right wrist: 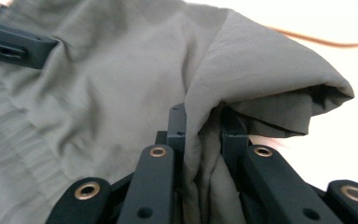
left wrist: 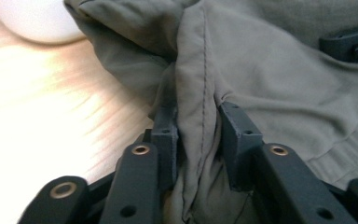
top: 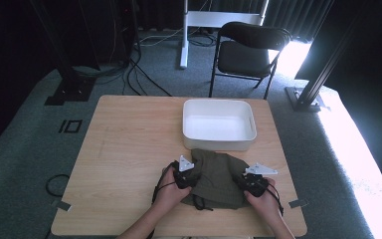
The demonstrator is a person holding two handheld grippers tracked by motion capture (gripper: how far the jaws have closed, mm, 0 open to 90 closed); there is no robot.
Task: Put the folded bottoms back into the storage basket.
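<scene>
An olive-green garment (top: 218, 177) lies bunched near the table's front edge, just in front of a white tub (top: 219, 124). My left gripper (top: 185, 177) sits at the garment's left edge. Its jaws are shut on a seamed fold of the cloth (left wrist: 198, 116). At the garment's right edge, my right gripper (top: 252, 183) pinches another fold (right wrist: 205, 130) between its jaws. A dark drawstring (top: 201, 204) trails from the cloth toward the front edge. Each gripper view shows the other gripper's black jaw beyond the fabric.
The empty white tub stands at the back right of the wooden table (top: 124, 149). A black folding chair (top: 246, 50) and a white stand (top: 185, 30) are on the carpet behind the table. Cables run over the floor at the back left.
</scene>
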